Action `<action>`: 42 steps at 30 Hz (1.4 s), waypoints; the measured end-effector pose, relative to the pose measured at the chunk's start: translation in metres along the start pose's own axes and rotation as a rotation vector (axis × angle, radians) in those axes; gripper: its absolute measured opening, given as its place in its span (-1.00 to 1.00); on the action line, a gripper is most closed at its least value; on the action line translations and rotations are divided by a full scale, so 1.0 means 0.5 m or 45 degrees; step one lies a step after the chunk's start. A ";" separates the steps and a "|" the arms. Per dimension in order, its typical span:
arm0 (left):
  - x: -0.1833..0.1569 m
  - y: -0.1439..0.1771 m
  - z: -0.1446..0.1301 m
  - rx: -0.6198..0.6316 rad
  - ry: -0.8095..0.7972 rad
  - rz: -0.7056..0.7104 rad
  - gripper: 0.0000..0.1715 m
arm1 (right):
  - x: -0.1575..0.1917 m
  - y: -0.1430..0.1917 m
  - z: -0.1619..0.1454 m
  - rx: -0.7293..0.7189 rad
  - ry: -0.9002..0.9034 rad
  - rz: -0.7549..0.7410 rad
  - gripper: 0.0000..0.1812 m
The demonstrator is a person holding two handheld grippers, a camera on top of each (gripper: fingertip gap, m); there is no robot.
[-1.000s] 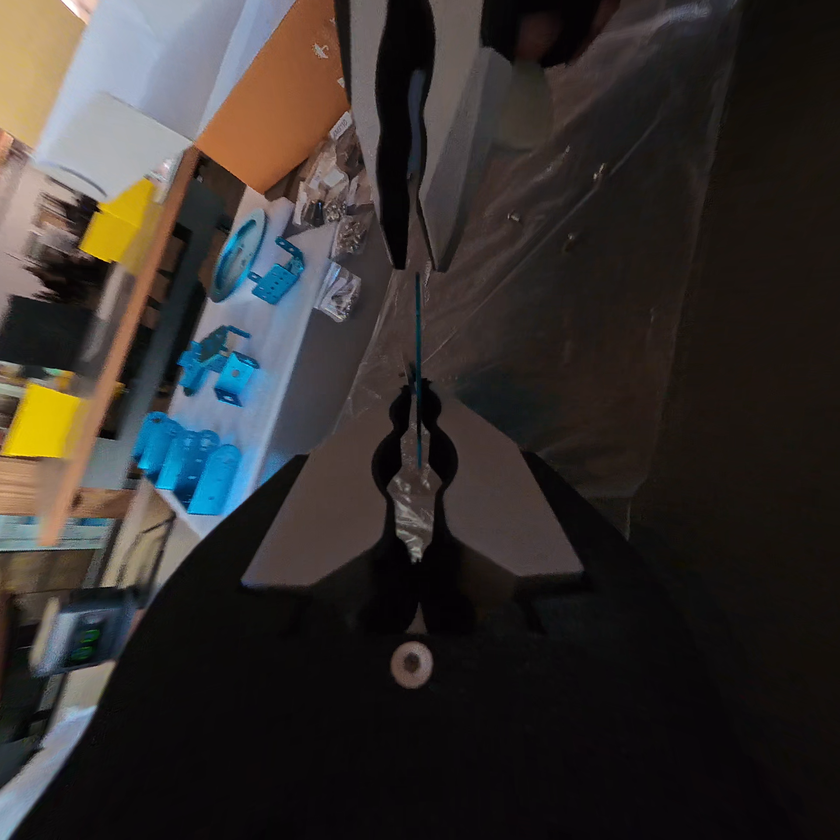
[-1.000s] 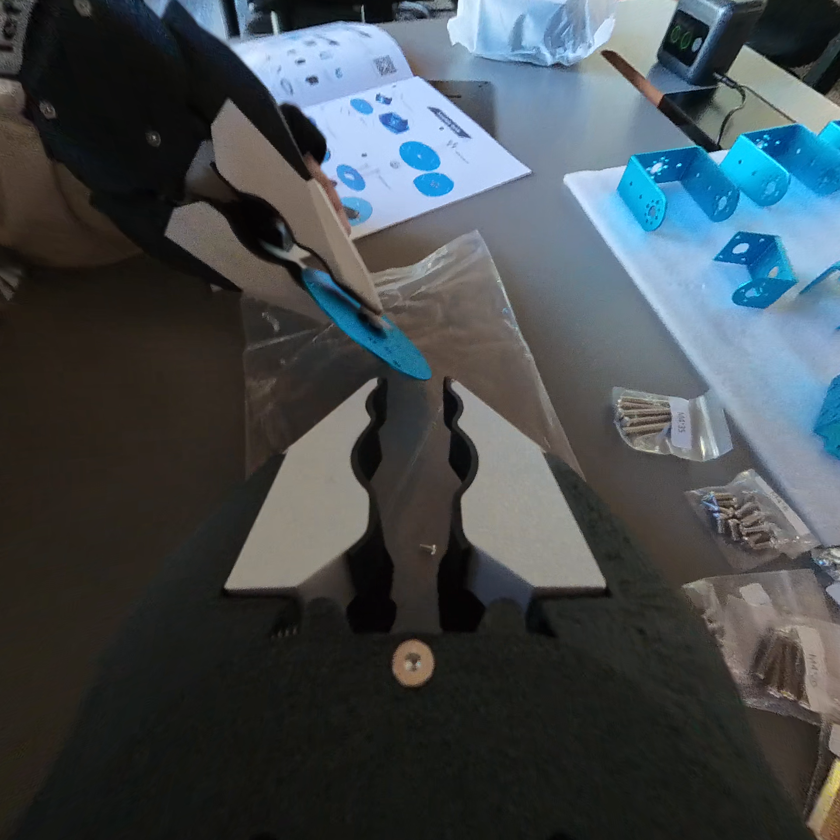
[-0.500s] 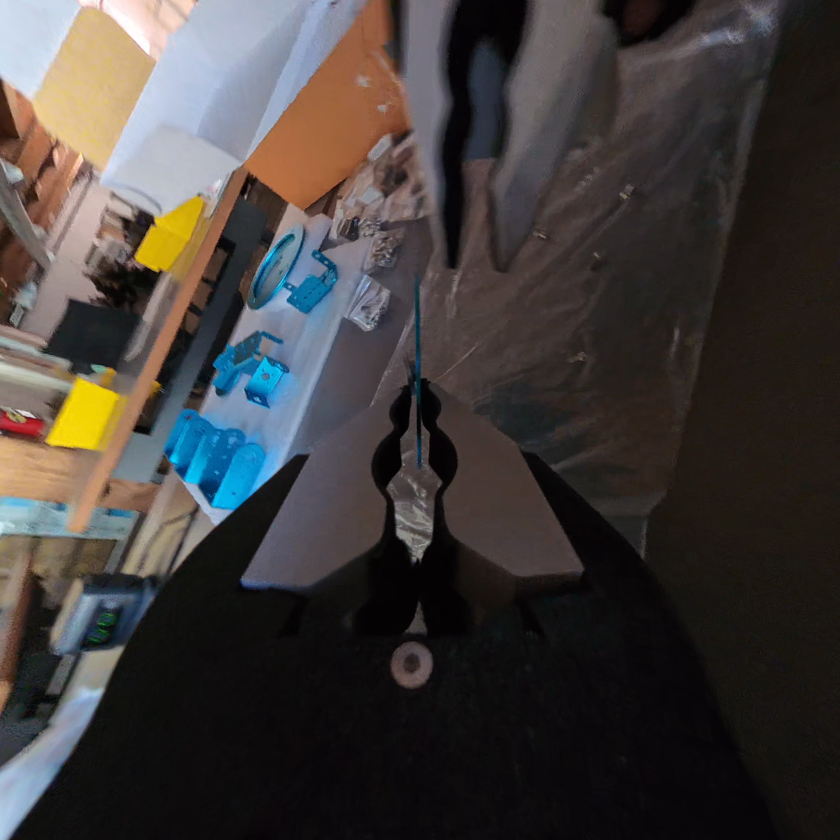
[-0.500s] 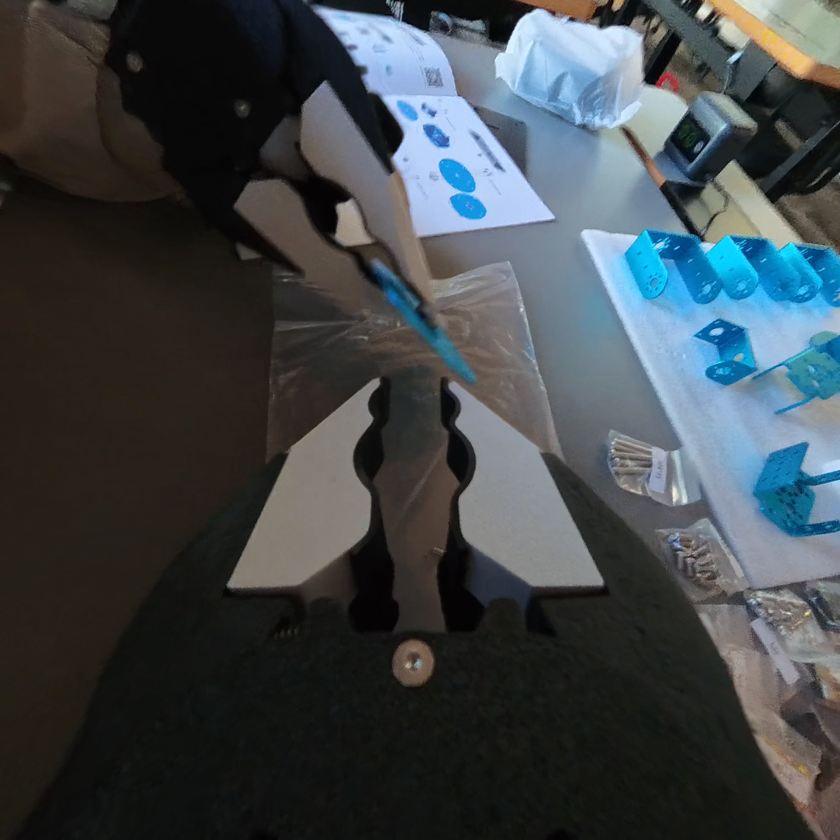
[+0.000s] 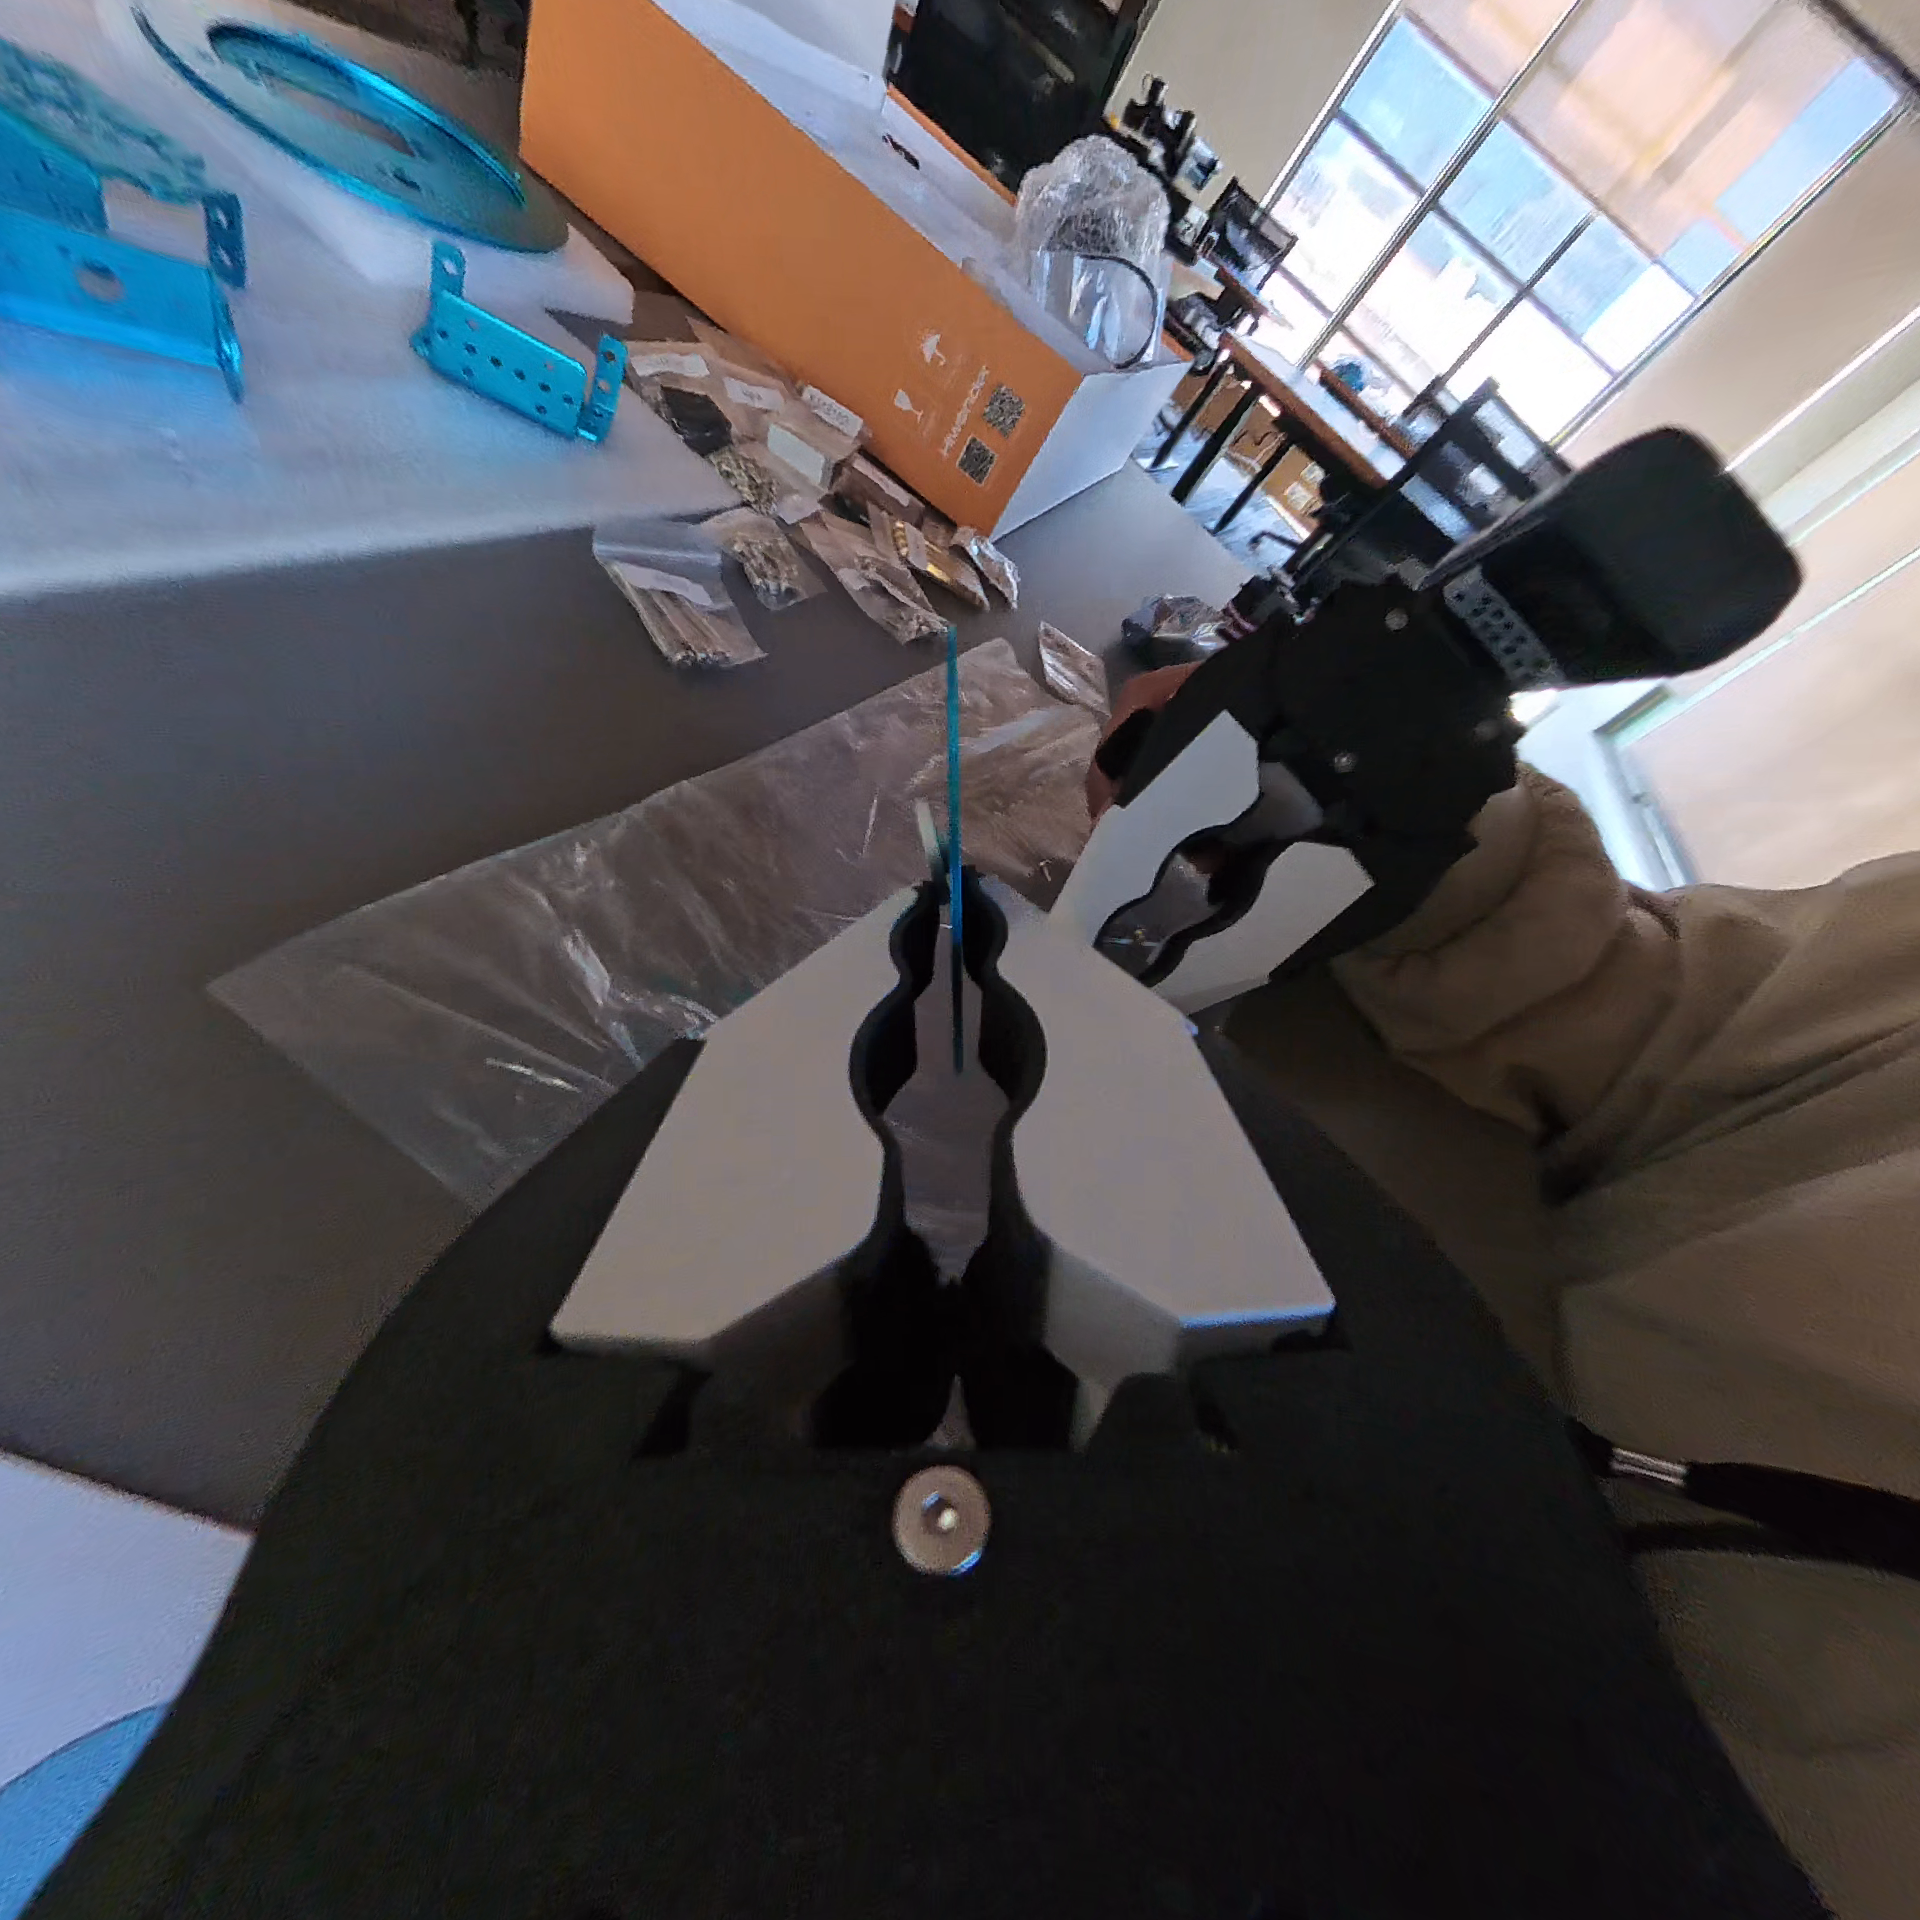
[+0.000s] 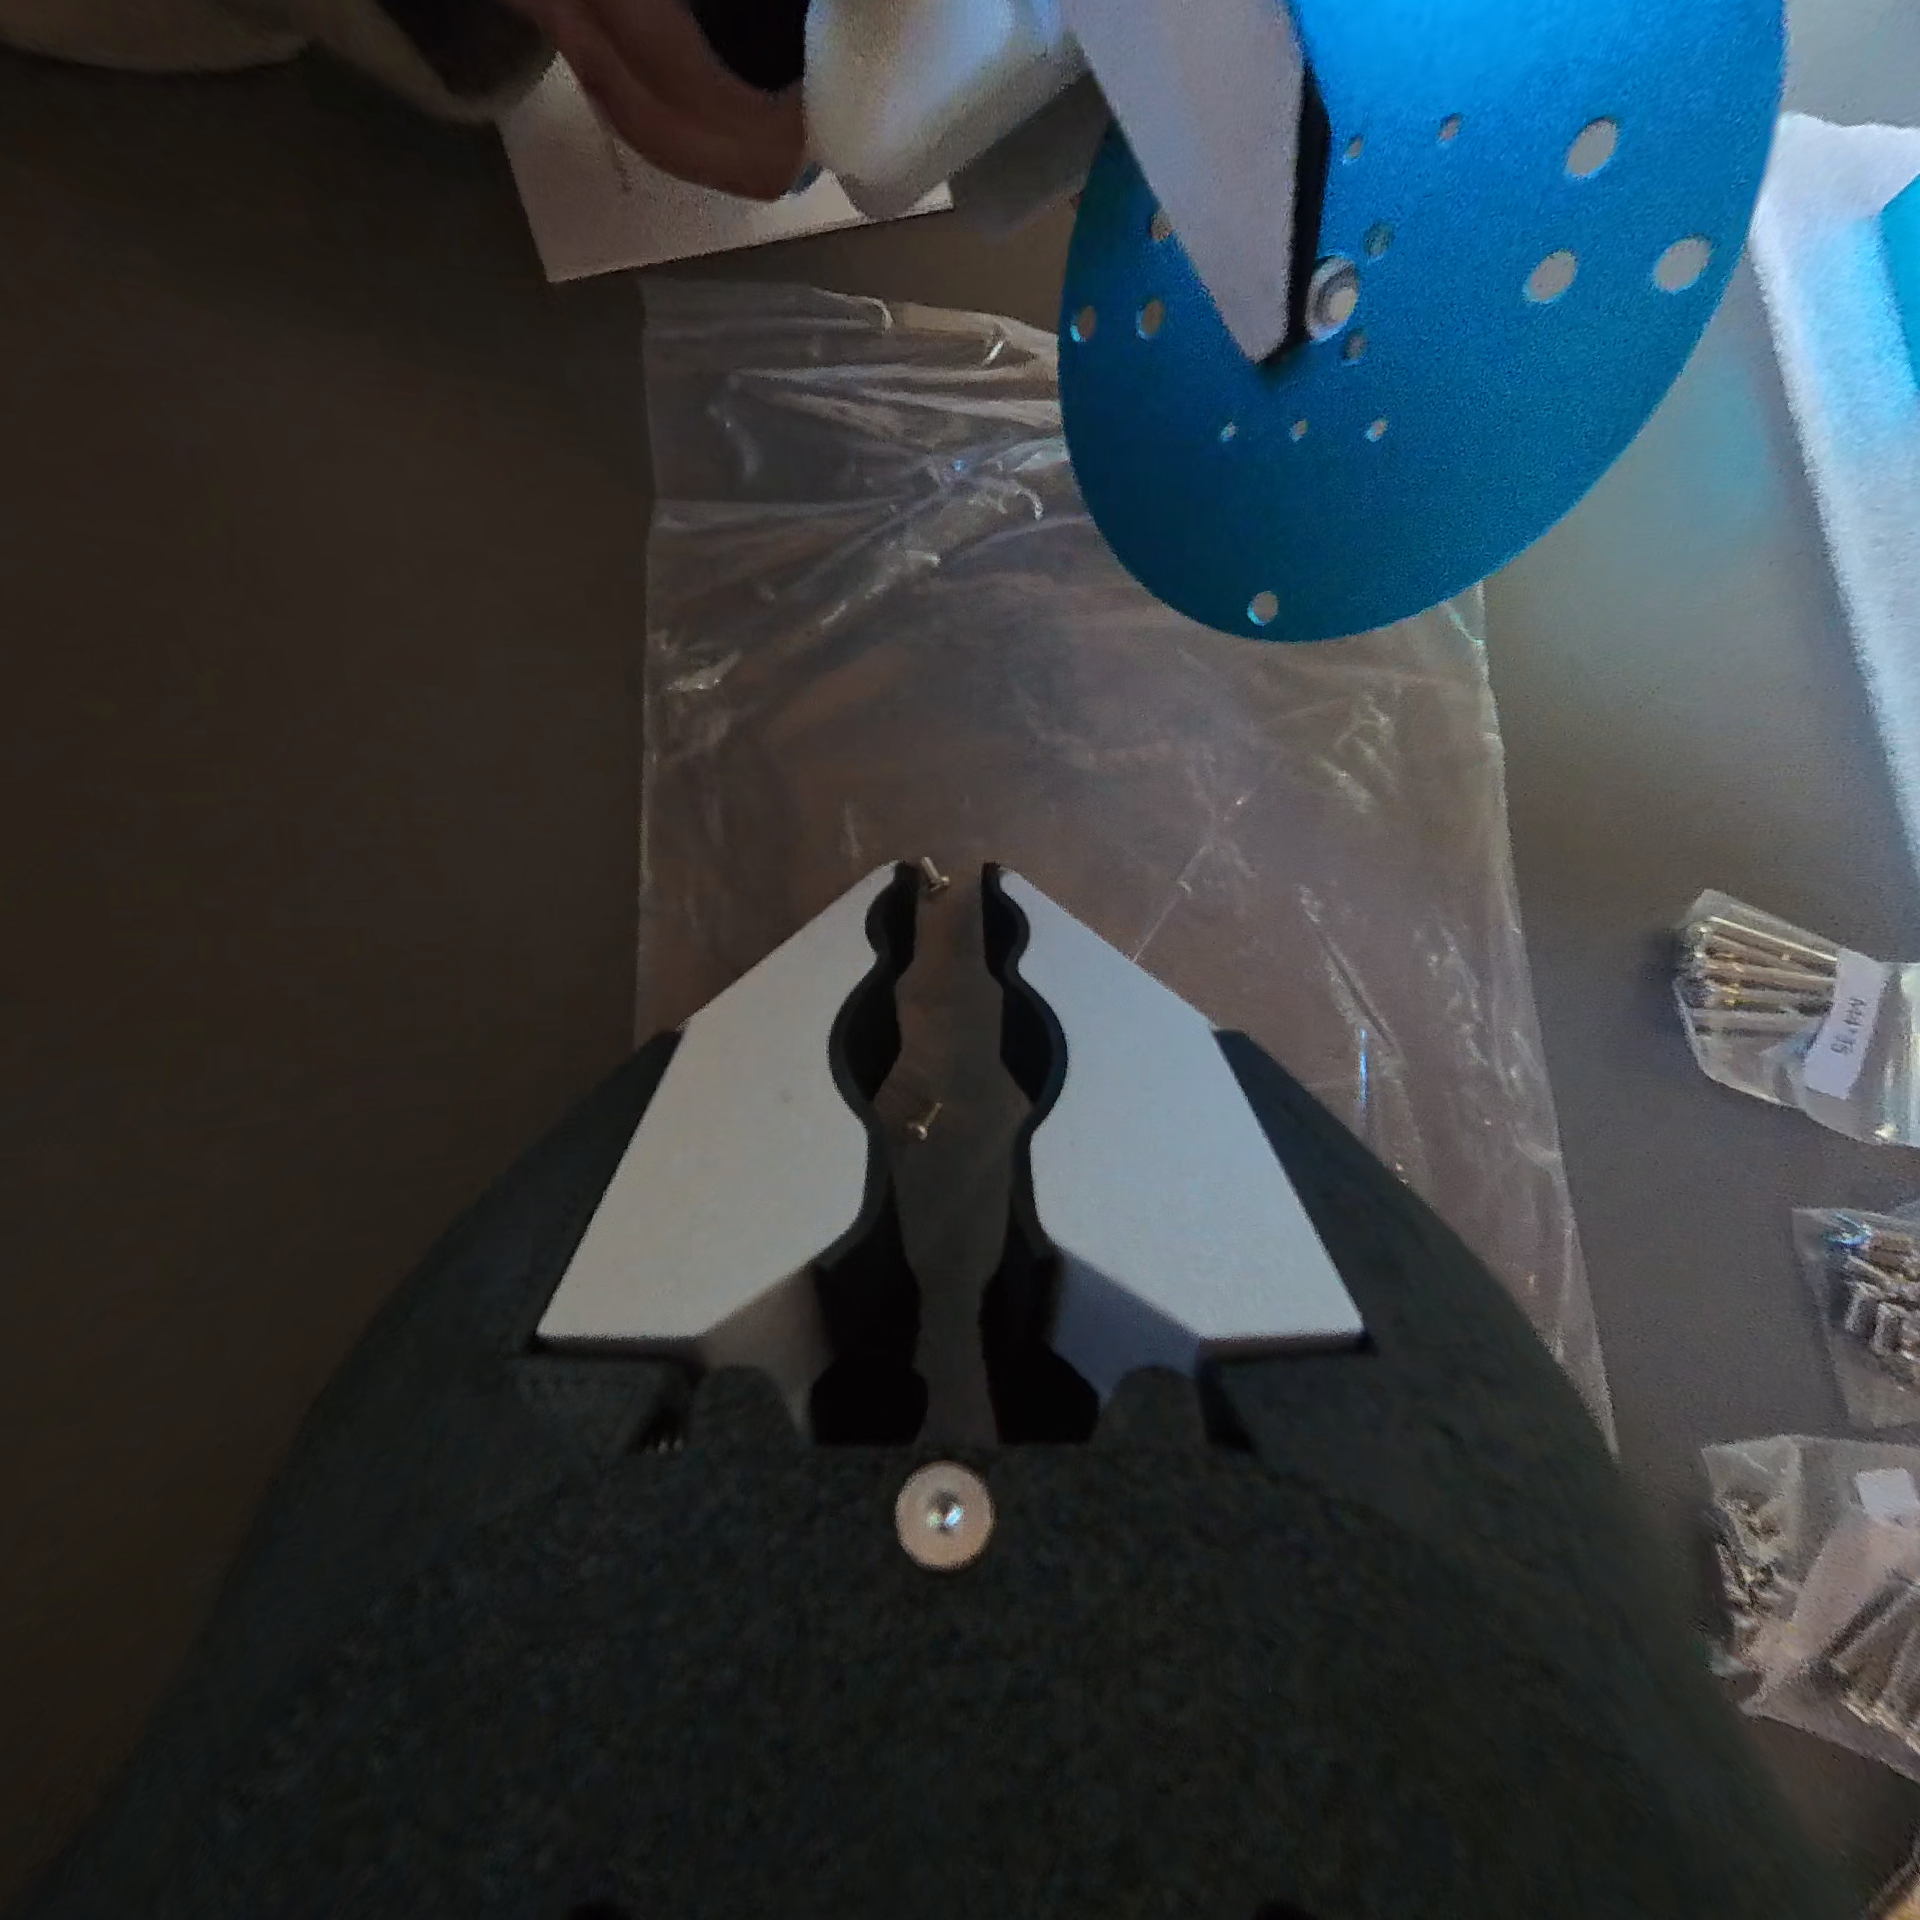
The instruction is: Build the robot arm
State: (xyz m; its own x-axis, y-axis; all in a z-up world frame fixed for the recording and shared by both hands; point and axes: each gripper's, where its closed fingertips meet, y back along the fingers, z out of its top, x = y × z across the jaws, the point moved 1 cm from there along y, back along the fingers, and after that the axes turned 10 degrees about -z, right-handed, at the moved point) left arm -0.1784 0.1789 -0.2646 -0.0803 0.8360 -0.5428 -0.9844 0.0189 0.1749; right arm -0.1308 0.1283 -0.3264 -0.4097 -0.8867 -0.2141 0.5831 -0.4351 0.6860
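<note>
left gripper clamps blue disc edge | right gripper slightly parted, over screw

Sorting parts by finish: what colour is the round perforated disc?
Blue disc, clearest in the right wrist view.

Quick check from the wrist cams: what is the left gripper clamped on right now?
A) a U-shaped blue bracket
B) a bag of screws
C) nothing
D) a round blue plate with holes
D: the left gripper is shut on the blue plate, seen edge-on in its own view.
</note>
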 end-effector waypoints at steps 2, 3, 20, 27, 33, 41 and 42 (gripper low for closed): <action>0.001 -0.001 -0.003 -0.002 0.048 -0.022 -0.95 | 0.002 -0.004 -0.003 -0.002 0.006 0.010 -0.89; 0.001 -0.002 -0.006 0.006 0.055 -0.025 -0.95 | 0.003 -0.004 -0.003 -0.006 0.002 0.018 -0.90; 0.010 -0.009 -0.032 0.010 0.392 -0.118 -0.95 | -0.067 0.033 0.062 -0.221 0.395 -0.505 -0.97; -0.017 -0.021 -0.034 -0.053 0.661 -0.283 -0.96 | -0.087 0.035 0.108 -0.201 0.719 -0.943 -0.98; -0.013 -0.025 -0.045 -0.022 0.679 -0.250 -0.95 | -0.076 0.019 0.110 -0.129 0.849 -0.988 -0.98; -0.004 -0.026 -0.052 -0.008 0.698 -0.207 -0.95 | -0.069 0.002 0.108 -0.042 0.928 -1.011 -0.98; -0.004 -0.026 -0.052 -0.007 0.691 -0.203 -0.95 | -0.069 0.002 0.109 -0.039 0.936 -1.020 -0.98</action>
State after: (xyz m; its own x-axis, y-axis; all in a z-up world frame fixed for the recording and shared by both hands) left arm -0.1696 0.1626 -0.2873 0.0021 0.4207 -0.9072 -0.9916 0.1182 0.0525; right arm -0.1542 0.1669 -0.2806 -0.1645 -0.2158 -0.9625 0.3551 -0.9233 0.1464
